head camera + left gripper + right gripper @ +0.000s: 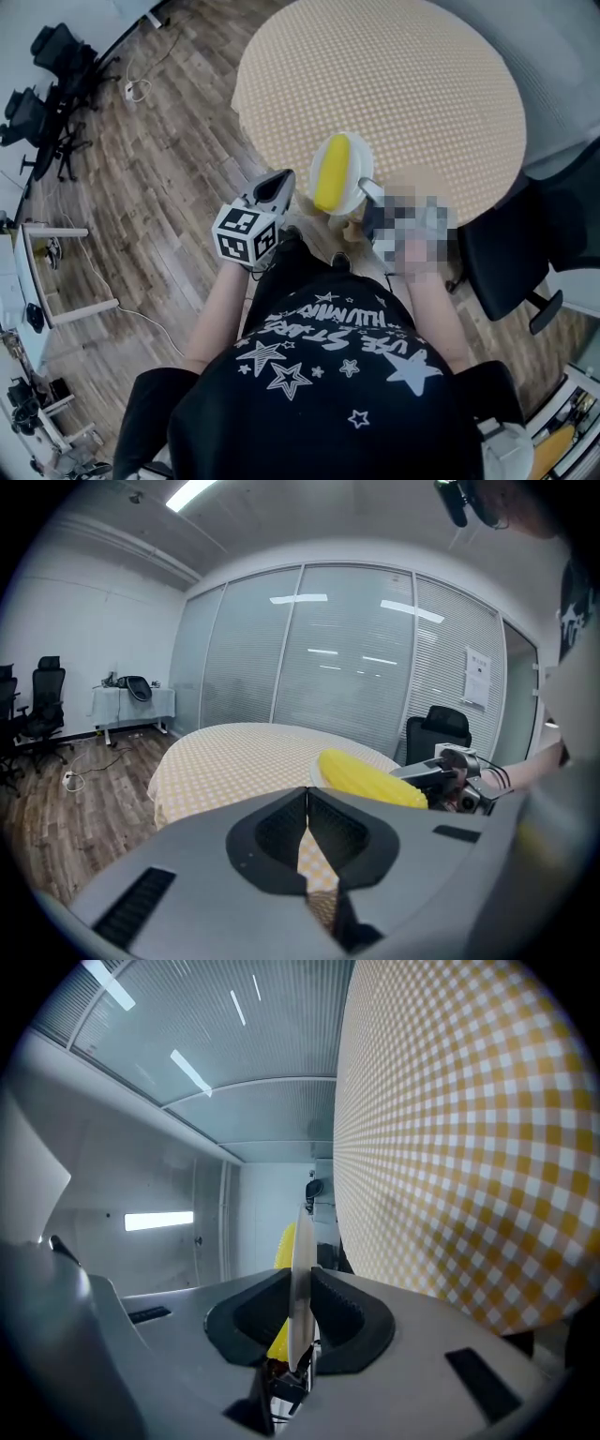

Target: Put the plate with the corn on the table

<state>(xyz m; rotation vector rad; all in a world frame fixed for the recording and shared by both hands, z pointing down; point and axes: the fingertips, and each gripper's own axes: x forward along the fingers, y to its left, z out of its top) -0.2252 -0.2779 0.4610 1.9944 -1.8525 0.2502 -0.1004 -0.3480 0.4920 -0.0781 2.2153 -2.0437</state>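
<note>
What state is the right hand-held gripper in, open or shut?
Shut. The right hand-held gripper clamps the thin white rim of the plate, which carries the corn.

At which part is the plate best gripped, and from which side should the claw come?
Grip the thin rim of the plate at its near edge, coming from the person's side. The corn fills the middle, so only the rim is free. The right claw is shut on it there.

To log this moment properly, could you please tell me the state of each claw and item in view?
Plate: held by its rim over the table's near edge; contact unclear.
Corn: lying on plate.
Left claw: shut, empty.
Right claw: shut on plate's rim.
</note>
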